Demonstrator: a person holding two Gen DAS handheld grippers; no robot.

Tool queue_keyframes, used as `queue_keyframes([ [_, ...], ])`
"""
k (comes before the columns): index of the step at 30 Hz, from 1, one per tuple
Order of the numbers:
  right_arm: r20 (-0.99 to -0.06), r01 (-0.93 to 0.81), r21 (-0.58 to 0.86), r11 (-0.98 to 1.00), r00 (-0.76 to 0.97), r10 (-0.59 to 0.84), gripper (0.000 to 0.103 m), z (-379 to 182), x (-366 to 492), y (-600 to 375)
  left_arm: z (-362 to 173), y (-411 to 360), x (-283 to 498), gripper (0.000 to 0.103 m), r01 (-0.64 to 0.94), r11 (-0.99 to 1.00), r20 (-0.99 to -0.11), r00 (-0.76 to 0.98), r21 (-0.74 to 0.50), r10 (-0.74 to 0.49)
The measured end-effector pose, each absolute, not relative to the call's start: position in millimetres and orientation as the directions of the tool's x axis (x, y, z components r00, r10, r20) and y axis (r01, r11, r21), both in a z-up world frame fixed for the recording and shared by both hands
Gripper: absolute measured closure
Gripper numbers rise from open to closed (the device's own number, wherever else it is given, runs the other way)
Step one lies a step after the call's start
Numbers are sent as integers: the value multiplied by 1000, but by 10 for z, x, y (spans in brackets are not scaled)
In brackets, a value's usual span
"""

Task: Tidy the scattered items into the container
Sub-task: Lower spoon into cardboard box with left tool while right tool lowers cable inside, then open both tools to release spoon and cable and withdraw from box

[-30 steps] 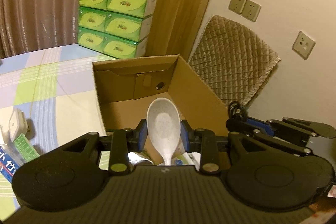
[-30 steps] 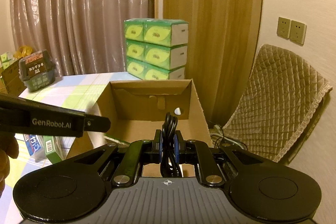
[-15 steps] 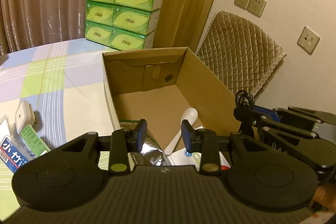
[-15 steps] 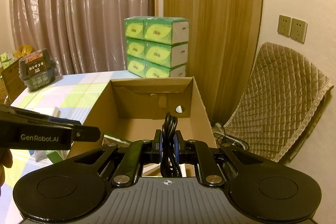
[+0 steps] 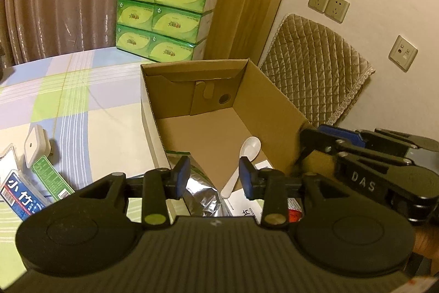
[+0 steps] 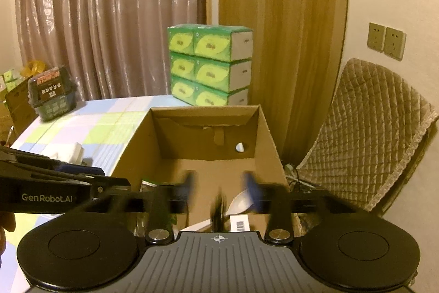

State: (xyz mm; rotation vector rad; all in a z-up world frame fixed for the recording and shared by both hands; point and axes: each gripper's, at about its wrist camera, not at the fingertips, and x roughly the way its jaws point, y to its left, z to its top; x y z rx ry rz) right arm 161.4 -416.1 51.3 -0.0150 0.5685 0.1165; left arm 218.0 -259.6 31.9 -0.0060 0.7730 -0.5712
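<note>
The left gripper (image 5: 214, 177) hangs over the near end of the cardboard box (image 5: 277, 111), its jaws apart and just widening, with nothing between them. The white spoon (image 5: 244, 158) lies on the box floor beyond them. The right gripper (image 6: 219, 187) has just sprung its jaws open; a blurred black cable (image 6: 219, 208) hangs between them over the box, touching neither.

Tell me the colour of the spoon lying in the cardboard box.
White; the spoon shows best in the left wrist view.
</note>
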Motion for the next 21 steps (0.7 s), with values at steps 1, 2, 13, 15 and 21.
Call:
queue_keyframes([
  [1, -532, -117, 23, 993, 839, 111, 40, 518, 1596, -4163, 319, -2596, 2179, 69, 484, 850, -658, 573, -209, -488],
  [2, -534, -120, 22, 993, 838, 113, 40, 519, 1591, -4157, 320, -2598, 2180, 69, 483, 851, -659, 574, -208, -487],
  [13, -543, -110, 23, 994, 833, 105, 40, 523, 1477, -4154, 317, -2503, 2103, 66, 473, 856, -664, 576, -206, -478],
  [15, -542, -108, 23, 994, 834, 103, 40, 539, 1441, -4151, 325, -2484, 2075, 66, 473, 857, -662, 578, -204, -476],
  [21, -543, -103, 27, 994, 833, 101, 40, 566, 1300, -4153, 341, -2356, 1951, 57, 464, 863, -661, 587, -198, -467],
])
